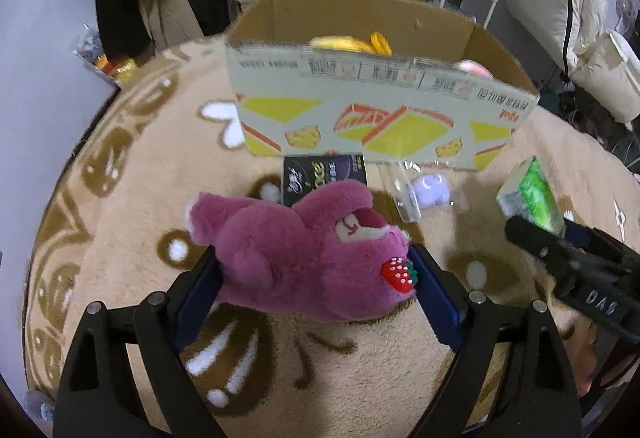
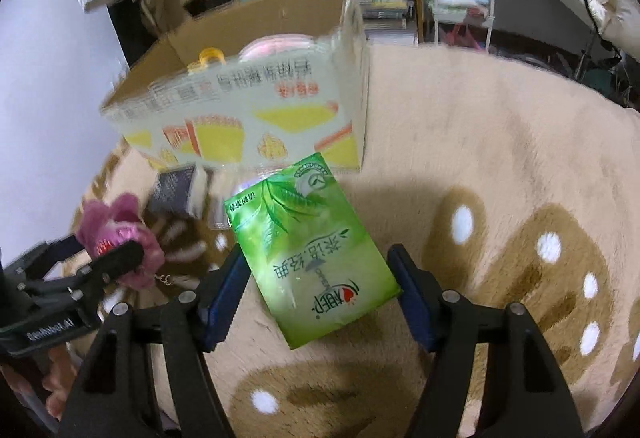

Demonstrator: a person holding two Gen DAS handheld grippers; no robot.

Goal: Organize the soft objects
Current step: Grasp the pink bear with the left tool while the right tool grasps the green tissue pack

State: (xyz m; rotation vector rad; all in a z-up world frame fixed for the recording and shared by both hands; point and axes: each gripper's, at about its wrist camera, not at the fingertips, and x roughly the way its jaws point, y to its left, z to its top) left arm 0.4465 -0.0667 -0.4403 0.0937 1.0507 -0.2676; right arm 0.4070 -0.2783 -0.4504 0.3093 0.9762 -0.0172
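Left claw (image 1: 316,278) is pinching the pink plush bear (image 1: 304,250) across its body, pads pressed into the fur both sides. The bear hangs clear of the rug (image 1: 140,174), long axis running sideways across the pads, head with the strawberry toward the right pad.

Right claw (image 2: 316,290) is pinching the green tissue pack (image 2: 308,250) by its long edges. The pack is tilted, long axis pointing away from the claw, roughly toward the box.

The cardboard box (image 1: 360,118) stands open-topped straight ahead of both claws, with its near wall facing them. Something yellow and something pink already sit inside.

Key relation: both items sit below the box rim and short of the near wall, so each needs to go up and forward over that wall before release. Neither hand looks clearly nearer.

On the rug before the box: a dark packet (image 1: 324,178) and a small lilac toy (image 1: 428,190) in clear wrap, neither yet picked up.
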